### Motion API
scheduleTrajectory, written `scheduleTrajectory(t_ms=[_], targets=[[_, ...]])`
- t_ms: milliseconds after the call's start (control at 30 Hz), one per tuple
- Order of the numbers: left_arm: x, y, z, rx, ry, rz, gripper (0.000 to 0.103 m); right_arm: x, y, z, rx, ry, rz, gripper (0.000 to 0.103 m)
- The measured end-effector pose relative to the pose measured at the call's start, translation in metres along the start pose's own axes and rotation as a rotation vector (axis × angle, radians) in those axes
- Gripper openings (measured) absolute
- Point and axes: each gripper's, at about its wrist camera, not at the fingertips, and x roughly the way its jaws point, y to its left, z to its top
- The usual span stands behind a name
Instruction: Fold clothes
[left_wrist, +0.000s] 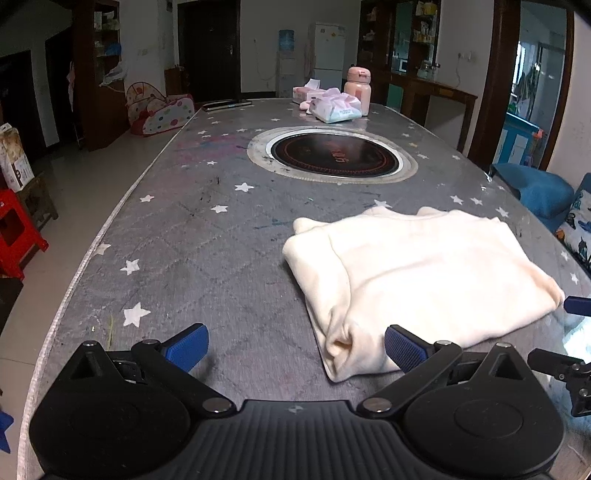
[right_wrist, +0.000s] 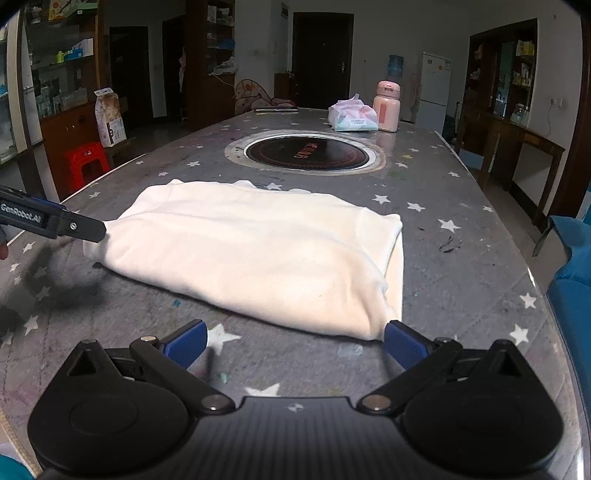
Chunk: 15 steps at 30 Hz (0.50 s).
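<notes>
left wrist view shows the cream garment (left_wrist: 417, 273) lying right of centre in the frame, on the grey star-printed table (left_wrist: 207, 243), already doubled into a rough rectangle with layered edges showing along its left side. the left gripper (left_wrist: 295, 345) sits low at the bottom of the frame with its blue pads spread wide, holding nothing; its right pad is just beside the near corner of the cloth. right wrist view has the garment (right_wrist: 255, 251) across the middle of the frame, and the right gripper (right_wrist: 295, 341) likewise gapes wide and empty, one pad next to the lower right corner of the fabric. by the look of it the fold is mostly done; perhaps one more halving or a tidy-up remains.
</notes>
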Motion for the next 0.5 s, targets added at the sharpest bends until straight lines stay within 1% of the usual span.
scheduleTrajectory(t_ms=[100, 267, 400, 500], targets=[[-0.002, -0.003, -0.003, -0.001, 0.011, -0.017, 0.103, -0.001, 0.002, -0.003, 0.0, 0.0, 0.0, 0.103], [-0.009, -0.008, -0.003, 0.015, 0.005, -0.02, 0.103, -0.004, 0.001, -0.006, 0.005, -0.005, -0.011, 0.103], [-0.013, -0.005, 0.001, 0.003, -0.007, -0.011, 0.103, -0.003, -0.002, 0.004, 0.009, -0.025, -0.02, 0.103], [-0.009, -0.007, 0.006, 0.009, -0.011, 0.016, 0.103, 0.001, -0.002, 0.017, 0.006, -0.05, -0.021, 0.103]])
